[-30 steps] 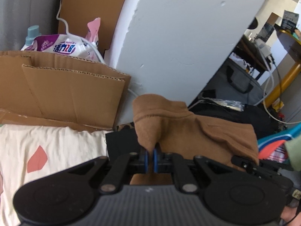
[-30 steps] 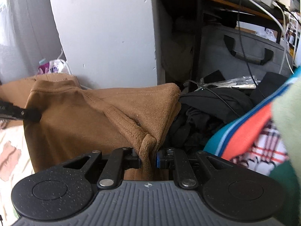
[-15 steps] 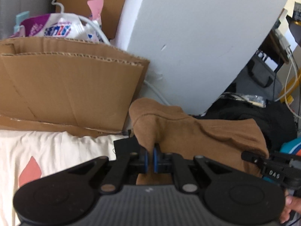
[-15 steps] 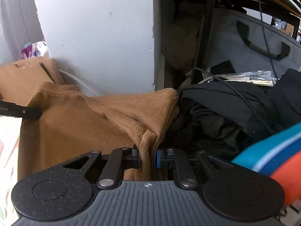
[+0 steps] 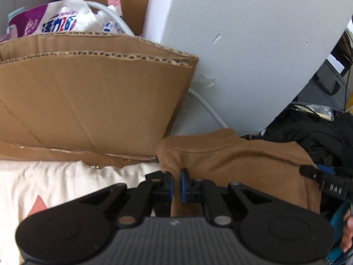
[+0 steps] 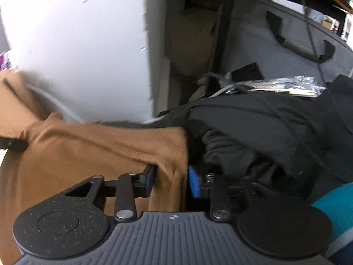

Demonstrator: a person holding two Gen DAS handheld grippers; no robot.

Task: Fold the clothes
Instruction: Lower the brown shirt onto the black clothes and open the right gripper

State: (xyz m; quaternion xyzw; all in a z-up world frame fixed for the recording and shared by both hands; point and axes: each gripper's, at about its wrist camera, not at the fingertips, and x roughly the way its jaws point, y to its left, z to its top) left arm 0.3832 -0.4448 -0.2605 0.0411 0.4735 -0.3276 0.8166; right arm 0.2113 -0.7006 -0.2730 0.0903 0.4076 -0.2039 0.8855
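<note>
A brown garment (image 5: 242, 161) lies folded at the foot of a white board, its top edge stretched between my two grippers. My left gripper (image 5: 175, 183) pinches the garment's left corner between its blue pads, and its jaws are just starting to open. In the right wrist view the same brown garment (image 6: 88, 154) fills the lower left. My right gripper (image 6: 171, 181) is opening. The right corner fold hangs loosely between its spread pads, which do not press on it. The right gripper's fingertip (image 5: 326, 185) shows at the garment's right end. The left one (image 6: 13, 144) pokes in at its left end.
Folded cardboard (image 5: 88, 101) and a white foam board (image 5: 242, 44) stand close behind, with a detergent bag (image 5: 55, 19) beyond. A cream sheet with pink shapes (image 5: 55, 187) lies below left. Black clothes (image 6: 264, 132), a grey bag (image 6: 286, 44) and teal cloth (image 6: 331, 209) crowd the right.
Both grippers sank and moved toward the white board, carrying the brown garment down. The right jaws spread apart and released their pinch on the fold. The left still pinches its corner.
</note>
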